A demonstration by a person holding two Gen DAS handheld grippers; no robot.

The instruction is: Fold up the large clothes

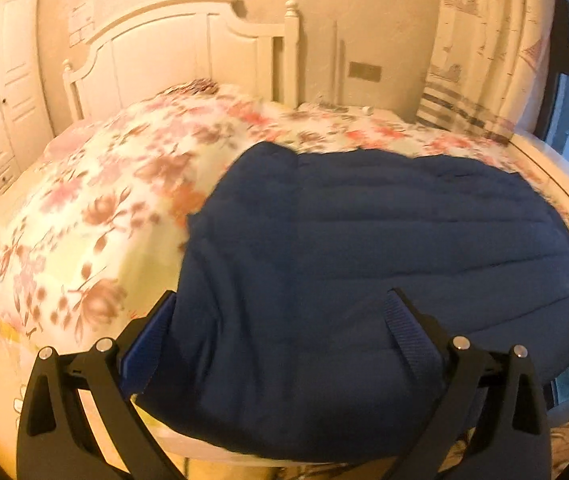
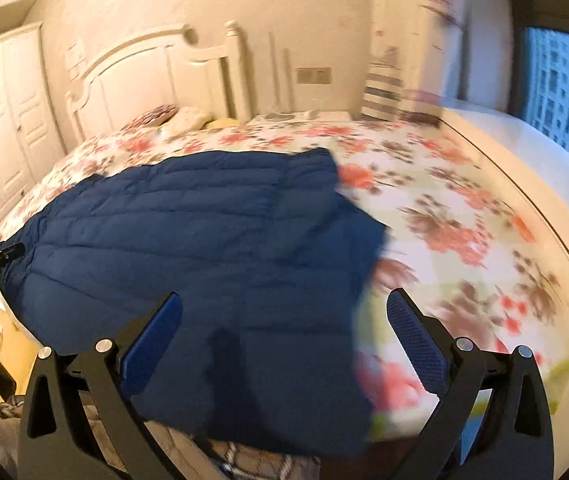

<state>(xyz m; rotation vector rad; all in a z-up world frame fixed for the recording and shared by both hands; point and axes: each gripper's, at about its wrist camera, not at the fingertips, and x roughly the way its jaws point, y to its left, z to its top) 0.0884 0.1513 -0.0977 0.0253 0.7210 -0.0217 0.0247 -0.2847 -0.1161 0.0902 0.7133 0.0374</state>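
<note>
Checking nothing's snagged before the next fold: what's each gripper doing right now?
Left gripper: open, jaws spread wide over the blue quilted jacket, not clamping it.
Right gripper: open, holding nothing, above the jacket's edge.

My right gripper point(image 2: 284, 332) hung wide open above the navy quilted jacket point(image 2: 188, 240), gripping nothing. The jacket lay spread on the floral bedsheet point(image 2: 444, 208), its near edge draped over the bed's side.

Black angular gripper frames, silver round screws, blue textured pads on fingers point(image 2: 416, 332)
</note>
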